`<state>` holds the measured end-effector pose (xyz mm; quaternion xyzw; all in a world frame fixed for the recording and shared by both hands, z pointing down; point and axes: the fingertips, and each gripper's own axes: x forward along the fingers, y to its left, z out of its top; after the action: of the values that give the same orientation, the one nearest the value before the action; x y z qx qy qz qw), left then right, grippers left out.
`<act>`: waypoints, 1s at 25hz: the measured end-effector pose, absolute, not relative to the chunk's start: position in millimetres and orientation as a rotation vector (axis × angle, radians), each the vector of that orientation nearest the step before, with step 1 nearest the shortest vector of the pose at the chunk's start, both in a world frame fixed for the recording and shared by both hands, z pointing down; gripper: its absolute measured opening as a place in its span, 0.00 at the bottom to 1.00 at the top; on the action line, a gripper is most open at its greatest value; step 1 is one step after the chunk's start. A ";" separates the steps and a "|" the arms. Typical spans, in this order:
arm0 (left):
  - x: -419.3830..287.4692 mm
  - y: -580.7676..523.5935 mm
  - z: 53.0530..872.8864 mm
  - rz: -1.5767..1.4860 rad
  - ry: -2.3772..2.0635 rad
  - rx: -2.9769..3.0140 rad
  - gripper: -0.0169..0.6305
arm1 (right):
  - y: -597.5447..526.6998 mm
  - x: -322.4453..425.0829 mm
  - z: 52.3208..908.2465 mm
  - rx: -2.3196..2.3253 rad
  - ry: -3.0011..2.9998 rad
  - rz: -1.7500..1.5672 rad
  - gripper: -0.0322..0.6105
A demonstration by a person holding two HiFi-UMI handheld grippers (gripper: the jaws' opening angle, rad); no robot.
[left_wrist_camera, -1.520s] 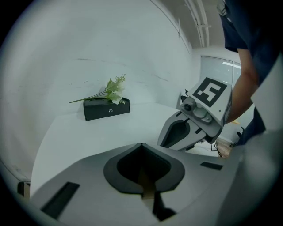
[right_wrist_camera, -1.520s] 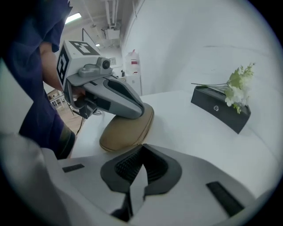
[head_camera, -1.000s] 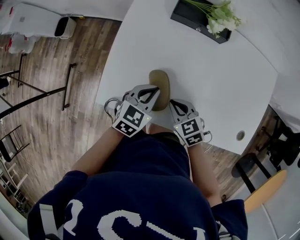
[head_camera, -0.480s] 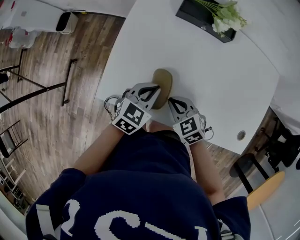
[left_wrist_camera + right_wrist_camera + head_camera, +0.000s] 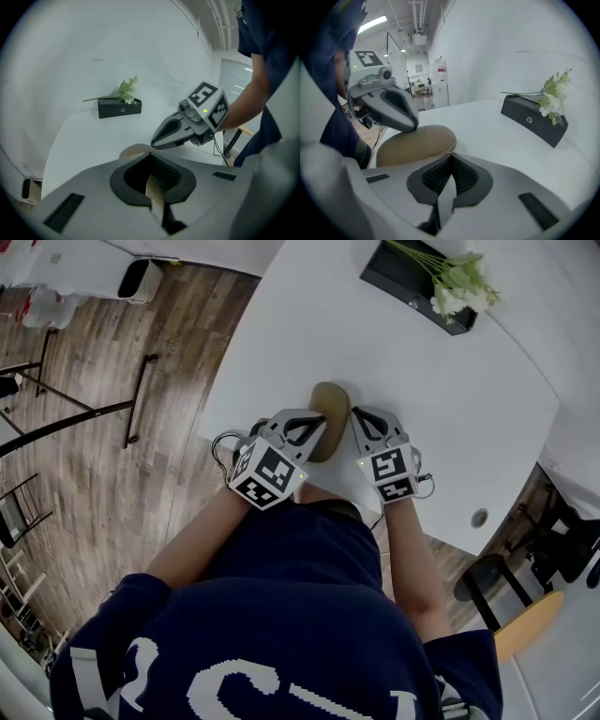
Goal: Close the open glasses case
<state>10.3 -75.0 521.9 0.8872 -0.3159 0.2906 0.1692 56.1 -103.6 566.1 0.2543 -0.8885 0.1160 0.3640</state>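
Glasses case on the table: its near end is hidden under the left gripper, and the lid seam is hard to make out. The left gripper pinches the case's tan edge (visible between its jaws). The right gripper, jaws pressed together on nothing, sits just right of the case.

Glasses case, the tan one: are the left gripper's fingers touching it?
Touching. The left gripper view shows a tan edge of the glasses case pinched between the fingers of the left gripper, which are closed on it.
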 end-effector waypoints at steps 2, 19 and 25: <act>10.4 -75.9 521.9 0.822 -0.893 2.520 0.05 | -129.9 46.8 567.9 0.625 -2.291 0.284 0.09; 33.7 -77.0 518.7 0.920 -0.619 2.615 0.05 | -72.5 91.2 550.8 0.808 -2.290 0.543 0.09; 47.0 -81.9 519.3 1.017 -0.584 2.621 0.05 | -17.5 90.4 549.4 0.782 -2.283 0.670 0.09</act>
<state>47.0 -81.9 519.3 0.9044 -0.2015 0.3510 0.1347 90.4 -17.5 549.4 0.2967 -0.8657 0.2540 0.3131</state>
